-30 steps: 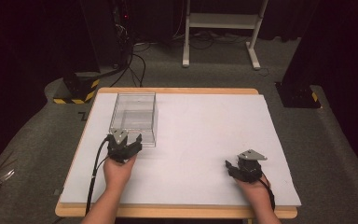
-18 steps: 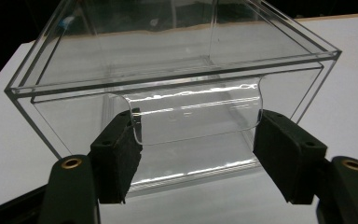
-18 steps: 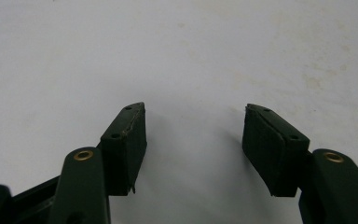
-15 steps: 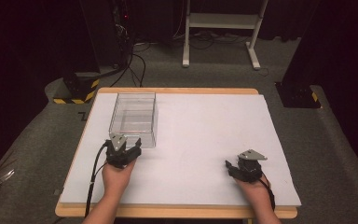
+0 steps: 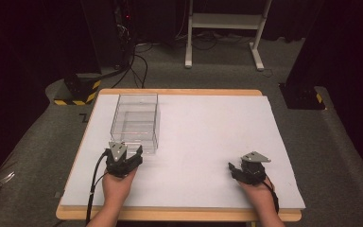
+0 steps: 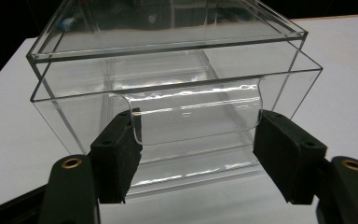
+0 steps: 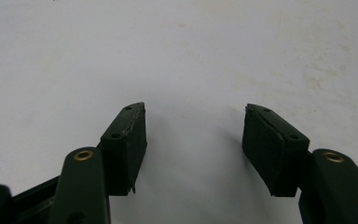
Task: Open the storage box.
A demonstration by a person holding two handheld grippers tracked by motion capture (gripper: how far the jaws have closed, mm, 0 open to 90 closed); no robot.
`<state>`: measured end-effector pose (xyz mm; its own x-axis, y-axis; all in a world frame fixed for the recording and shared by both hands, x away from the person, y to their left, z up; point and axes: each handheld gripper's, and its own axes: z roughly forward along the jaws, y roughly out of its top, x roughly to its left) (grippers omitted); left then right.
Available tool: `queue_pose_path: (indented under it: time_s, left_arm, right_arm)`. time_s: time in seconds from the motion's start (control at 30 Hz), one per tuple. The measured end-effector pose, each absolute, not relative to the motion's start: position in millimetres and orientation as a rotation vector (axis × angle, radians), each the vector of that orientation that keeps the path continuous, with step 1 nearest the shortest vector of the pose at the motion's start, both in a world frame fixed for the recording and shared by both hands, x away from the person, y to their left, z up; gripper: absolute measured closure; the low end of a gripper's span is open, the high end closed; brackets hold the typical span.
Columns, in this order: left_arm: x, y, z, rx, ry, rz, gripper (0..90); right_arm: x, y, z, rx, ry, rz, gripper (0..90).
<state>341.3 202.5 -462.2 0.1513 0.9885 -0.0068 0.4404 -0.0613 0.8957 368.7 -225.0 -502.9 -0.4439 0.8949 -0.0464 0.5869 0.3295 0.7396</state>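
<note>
A clear plastic box (image 5: 136, 124) stands on the left half of the white table top (image 5: 208, 127). Its near end (image 6: 168, 88) has a front wall with a curved cut-out in its top edge. My left gripper (image 5: 131, 156) sits just at that near end and is open. Its two black pads (image 6: 116, 149) stand to either side of the cut-out, the left one at the cut-out's edge (image 6: 196, 121). My right gripper (image 5: 236, 169) rests low over the bare table at the front right. It is open with nothing between its fingertips (image 7: 193, 109).
The wooden table edge (image 5: 170, 215) runs along the front under both hands. A cable (image 5: 93, 184) trails from the left gripper over the front edge. Beyond the table lie grey carpet, floor cables and a white stand (image 5: 227, 28).
My left gripper has drawn back a little toward the table's front edge, still at the box's near end. The right gripper has not moved.
</note>
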Motion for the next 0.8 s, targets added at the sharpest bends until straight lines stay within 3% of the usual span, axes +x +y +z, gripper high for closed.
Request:
queue_pose_path:
  time_s: [0.8]
  left_arm:
    - [308, 199, -462, 1.643, 1.404, 0.871, 33.1]
  right_arm:
    - [369, -225, -503, 1.303, 2.15, 0.917, 39.7]
